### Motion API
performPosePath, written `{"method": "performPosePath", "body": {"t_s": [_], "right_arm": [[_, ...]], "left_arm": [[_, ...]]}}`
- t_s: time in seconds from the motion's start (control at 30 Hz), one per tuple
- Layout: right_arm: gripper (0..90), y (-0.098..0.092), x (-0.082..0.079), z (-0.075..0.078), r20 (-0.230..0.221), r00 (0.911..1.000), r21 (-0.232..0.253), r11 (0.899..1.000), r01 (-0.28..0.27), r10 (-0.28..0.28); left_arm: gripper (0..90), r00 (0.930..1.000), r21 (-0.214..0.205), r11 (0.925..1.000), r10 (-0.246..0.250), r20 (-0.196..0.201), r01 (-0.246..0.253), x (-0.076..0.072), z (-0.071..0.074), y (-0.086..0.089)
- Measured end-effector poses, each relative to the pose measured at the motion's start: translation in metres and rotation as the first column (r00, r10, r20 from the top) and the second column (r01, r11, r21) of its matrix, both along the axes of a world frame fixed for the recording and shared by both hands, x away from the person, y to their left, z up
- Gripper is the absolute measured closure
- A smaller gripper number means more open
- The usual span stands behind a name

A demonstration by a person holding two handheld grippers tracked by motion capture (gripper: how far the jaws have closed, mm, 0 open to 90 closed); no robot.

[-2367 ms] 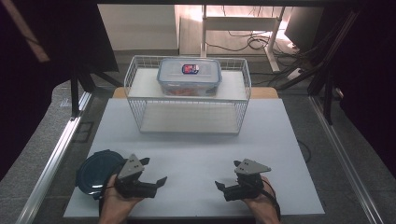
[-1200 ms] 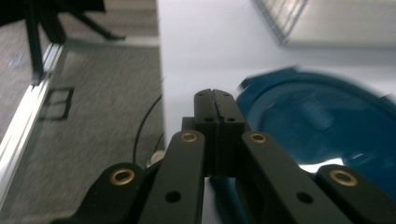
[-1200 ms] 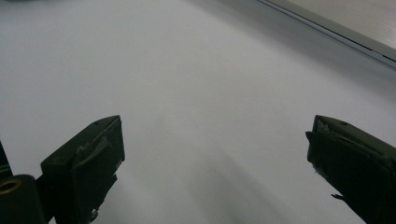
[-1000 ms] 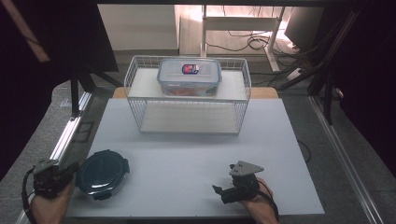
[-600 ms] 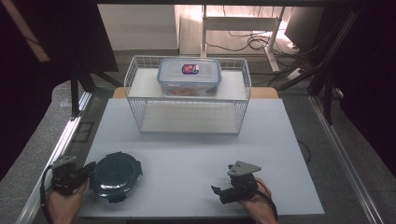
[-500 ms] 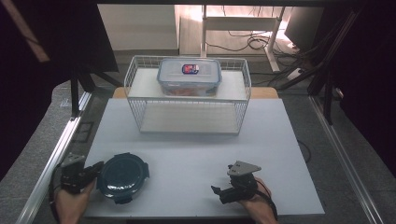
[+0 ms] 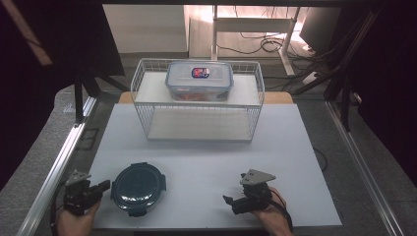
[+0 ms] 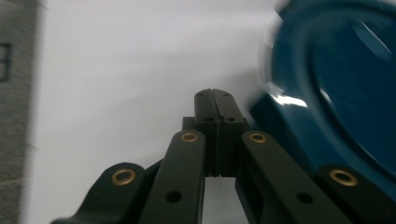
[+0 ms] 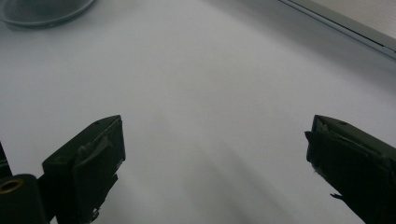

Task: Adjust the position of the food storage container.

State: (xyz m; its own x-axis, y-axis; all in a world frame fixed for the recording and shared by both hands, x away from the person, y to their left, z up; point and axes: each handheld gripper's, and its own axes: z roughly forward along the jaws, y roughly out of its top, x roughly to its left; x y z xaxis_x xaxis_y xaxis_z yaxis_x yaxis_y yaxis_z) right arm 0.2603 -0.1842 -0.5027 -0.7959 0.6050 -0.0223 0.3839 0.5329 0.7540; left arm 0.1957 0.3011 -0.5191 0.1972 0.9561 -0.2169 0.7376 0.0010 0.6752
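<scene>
Round blue container sits lower left of frame on desk. Your left gripper jaws together, beside it. Right gripper jaws apart, empty. Likely rigid, slick plastic; grab rim tab.

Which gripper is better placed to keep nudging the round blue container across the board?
Left. The left gripper, jaws shut, sits right beside the round blue container at its left edge. The right gripper, jaws open, rests well off to its right over bare white board.
</scene>
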Motion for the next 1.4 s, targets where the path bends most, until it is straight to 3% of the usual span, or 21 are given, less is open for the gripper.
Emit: {"method": "performPosePath", "body": {"t_s": [0.1,0.33,0.53,0.7,0.87,0.97,1.07,1.1,1.23,1.3,1.4], "right_arm": [[4.2,0.001,-0.001,0.000,0.002,1.0000,-0.001,1.000,-0.002,0.002],[4.2,0.000,0.001,0.000,-0.006,1.0000,0.004,1.000,0.002,-0.002],[4.2,0.001,0.002,-0.002,-0.021,0.9998,-0.004,1.000,0.004,-0.004],[0.0,0.003,0.005,-0.006,-0.046,0.9981,-0.023,0.999,0.041,-0.042],[0.0,0.004,0.005,-0.005,-0.102,0.9944,0.014,0.999,0.030,-0.028],[35.2,0.007,-0.003,0.002,-0.112,0.9934,0.008,1.000,-0.023,0.024],[62.6,0.012,-0.010,0.006,-0.122,0.9867,-0.019,0.994,-0.111,0.108],[68.0,0.015,-0.012,0.006,-0.119,0.9850,-0.035,0.991,-0.130,0.125],[82.9,0.023,-0.019,0.007,-0.138,0.9708,-0.024,0.979,-0.201,0.196],[87.0,0.025,-0.020,0.007,-0.145,0.9658,-0.007,0.976,-0.218,0.215],[89.2,0.029,-0.021,0.008,-0.157,0.9597,0.017,0.972,-0.233,0.233]], "left_arm": [[90.0,0.9995,0.055,0.9985,0.008,-0.031,-0.007,-0.002,-0.003,-0.010],[90.0,0.9993,0.027,0.9996,0.007,-0.037,-0.006,0.003,-0.003,-0.020],[90.0,0.9981,0.020,0.9987,-0.047,-0.041,0.048,0.010,-0.003,-0.039],[90.0,0.9928,-0.021,0.9937,-0.111,-0.047,0.110,0.018,-0.003,-0.056],[90.0,0.9846,-0.042,0.9854,-0.167,-0.052,0.165,0.026,-0.003,-0.075],[90.0,0.9799,-0.049,0.9802,-0.194,-0.048,0.192,0.029,-0.003,-0.086],[90.0,0.9754,-0.057,0.9754,-0.216,-0.045,0.213,0.033,-0.003,-0.097],[90.0,0.9738,-0.060,0.9737,-0.223,-0.046,0.220,0.034,-0.003,-0.101],[90.0,0.9652,-0.068,0.9644,-0.258,-0.040,0.255,0.037,-0.004,-0.113],[90.0,0.9572,-0.070,0.9569,-0.286,-0.047,0.282,0.036,-0.003,-0.114],[90.0,0.9436,-0.118,0.9409,-0.326,-0.059,0.318,0.031,-0.003,-0.106]]}}
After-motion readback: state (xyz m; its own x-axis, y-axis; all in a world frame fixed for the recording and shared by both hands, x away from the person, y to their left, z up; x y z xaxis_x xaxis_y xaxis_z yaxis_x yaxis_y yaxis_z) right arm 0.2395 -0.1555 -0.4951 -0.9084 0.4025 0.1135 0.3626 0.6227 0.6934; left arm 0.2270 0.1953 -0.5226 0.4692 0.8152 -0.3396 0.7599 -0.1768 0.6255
